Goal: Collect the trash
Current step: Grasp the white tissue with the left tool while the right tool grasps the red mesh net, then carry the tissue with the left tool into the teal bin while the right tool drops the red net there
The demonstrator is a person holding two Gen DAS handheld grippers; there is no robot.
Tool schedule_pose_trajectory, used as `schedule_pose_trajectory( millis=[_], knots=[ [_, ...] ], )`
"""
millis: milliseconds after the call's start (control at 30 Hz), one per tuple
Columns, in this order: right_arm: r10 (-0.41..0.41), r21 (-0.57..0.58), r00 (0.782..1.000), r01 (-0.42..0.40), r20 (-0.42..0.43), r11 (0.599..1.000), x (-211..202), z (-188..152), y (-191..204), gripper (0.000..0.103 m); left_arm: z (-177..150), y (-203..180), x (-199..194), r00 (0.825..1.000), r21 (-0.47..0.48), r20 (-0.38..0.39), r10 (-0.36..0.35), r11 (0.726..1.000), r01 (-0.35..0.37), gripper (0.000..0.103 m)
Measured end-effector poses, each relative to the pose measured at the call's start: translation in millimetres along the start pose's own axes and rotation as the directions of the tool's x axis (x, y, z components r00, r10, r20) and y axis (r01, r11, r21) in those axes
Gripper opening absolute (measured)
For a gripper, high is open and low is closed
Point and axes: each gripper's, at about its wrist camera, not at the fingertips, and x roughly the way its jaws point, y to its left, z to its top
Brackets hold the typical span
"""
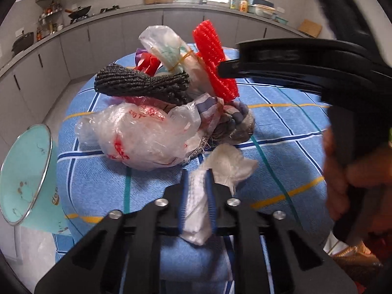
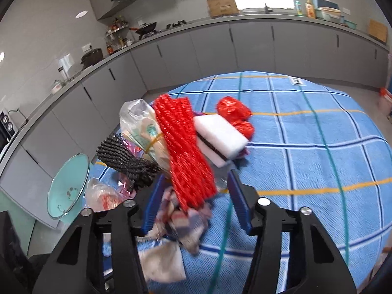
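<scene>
L tongs [image 1: 197,191] clamped on white tissue wad [image 1: 215,171] at near bench [image 1: 281,127] edge; bin [image 1: 27,174] lies left. R tongs [image 2: 196,196] half-open round red mesh [image 2: 186,152], no squeeze seen.

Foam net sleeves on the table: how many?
2. Red foam net sleeve stands in the pile between the right gripper's fingers; black foam net sleeve lies left. Others may be buried.
</scene>
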Motion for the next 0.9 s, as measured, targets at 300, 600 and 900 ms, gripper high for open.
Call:
schedule_pose_trajectory(
  millis=[300,600,900],
  knots=[
    [0.024,0.004,1.000,-0.024,-0.020,1.000,7,2,-1,0.020,-6,11,-14,0.999,0.006,0.027,-0.027,1.000,0.027,0.007],
    [0.008,-0.003,0.995,-0.008,0.099,1.000,-54,8,-1,0.020,4,14,-54,0.990,-0.003,0.134,-0.050,0.999,0.050,0.006],
    [0.020,-0.023,0.992,-0.017,0.128,1.000,-69,14,22,0.020,24,55,-109,0.961,-0.099,0.273,0.033,0.995,-0.006,0.006]
  ],
)
